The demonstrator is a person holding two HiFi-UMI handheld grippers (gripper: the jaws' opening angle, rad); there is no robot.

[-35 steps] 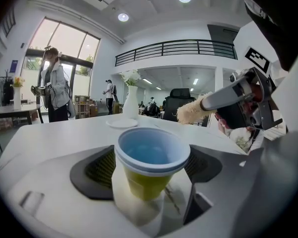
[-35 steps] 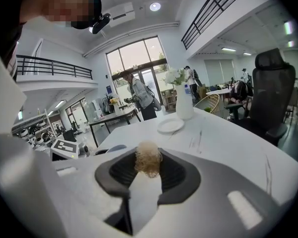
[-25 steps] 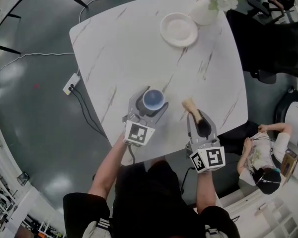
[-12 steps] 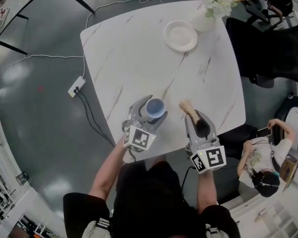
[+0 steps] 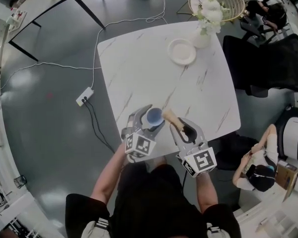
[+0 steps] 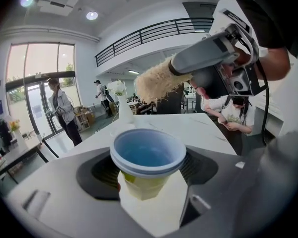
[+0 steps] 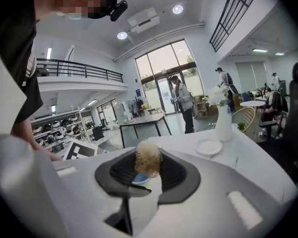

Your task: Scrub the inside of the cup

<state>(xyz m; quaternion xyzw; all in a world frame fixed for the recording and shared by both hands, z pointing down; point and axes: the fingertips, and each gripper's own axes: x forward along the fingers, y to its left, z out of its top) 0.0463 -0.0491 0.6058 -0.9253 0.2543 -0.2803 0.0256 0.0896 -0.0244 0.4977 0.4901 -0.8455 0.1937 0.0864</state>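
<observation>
My left gripper point(image 5: 150, 119) is shut on a cup point(image 6: 148, 155) with a blue rim and a yellow-green body, held upright above the near edge of the white marble table point(image 5: 139, 68). The cup's blue inside looks empty. My right gripper point(image 5: 182, 128) is shut on the black handle of a brush point(image 7: 124, 202). Its tan bristle head point(image 5: 168, 115) hovers just right of the cup's rim and above it point(image 6: 156, 81), outside the cup. In the right gripper view the bristle head point(image 7: 147, 158) hides most of the cup.
A white plate point(image 5: 182, 51) and a vase of white flowers point(image 5: 204, 31) stand at the table's far side. A black chair point(image 5: 268, 63) and a seated person point(image 5: 258, 170) are at the right. On the floor to the left are a power strip point(image 5: 84, 96) and cables.
Both grippers have risen off the table. The right gripper has swung left, bringing the brush head close beside the cup's rim. Both grips look unchanged.
</observation>
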